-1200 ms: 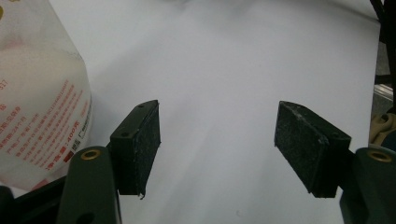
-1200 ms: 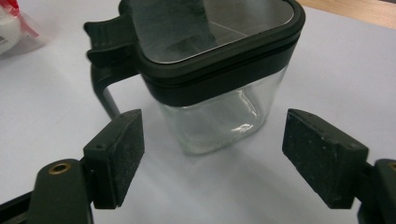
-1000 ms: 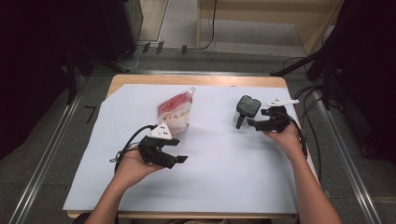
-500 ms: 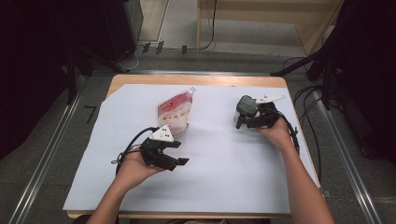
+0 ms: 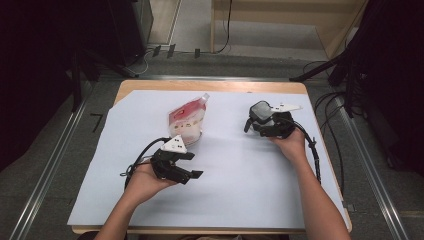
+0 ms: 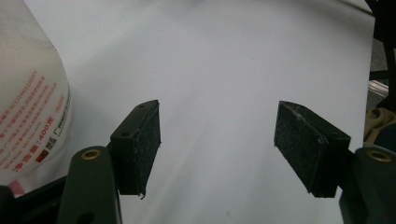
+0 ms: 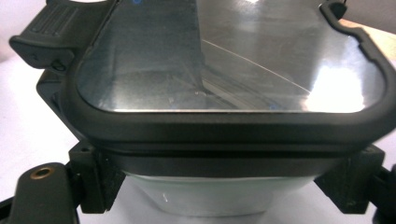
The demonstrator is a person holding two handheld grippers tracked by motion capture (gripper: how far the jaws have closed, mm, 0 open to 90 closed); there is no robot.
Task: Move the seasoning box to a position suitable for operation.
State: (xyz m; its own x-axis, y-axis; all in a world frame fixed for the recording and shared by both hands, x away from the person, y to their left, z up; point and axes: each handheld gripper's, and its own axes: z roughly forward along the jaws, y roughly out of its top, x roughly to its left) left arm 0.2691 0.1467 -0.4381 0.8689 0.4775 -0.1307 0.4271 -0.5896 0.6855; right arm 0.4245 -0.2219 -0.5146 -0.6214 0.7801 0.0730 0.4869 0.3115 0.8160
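Left tool [image 5: 192, 165] sits in the person's left hand [image 5: 145, 181] over the near-left part of the counter [image 5: 235, 200], which is covered by a white sheet. Its jaws are spread wide, with nothing between them; in the left gripper view the two black pads [image 6: 140, 144] frame bare white sheet. A cable loops out from this tool toward the left edge.

Pouch [image 5: 188, 120], red and white with a spout at its top corner, lies flat just beyond the left tool, left of the counter's middle and toward the far edge. It is close to the tool but not in its jaws; in the left gripper view its white printed side [image 6: 28, 102] stands just left of the left pad.

Container [image 5: 261, 112], a small box with a dark-rimmed clear lid, stands at the far-right part of the counter. Right tool [image 5: 250, 125], in the right hand [image 5: 290, 145], has its jaws on either side of the container. In the right gripper view the pads sit against the two sides of the box below the lid rim [image 7: 224, 140]; it is pinching the container, which rests on the sheet.
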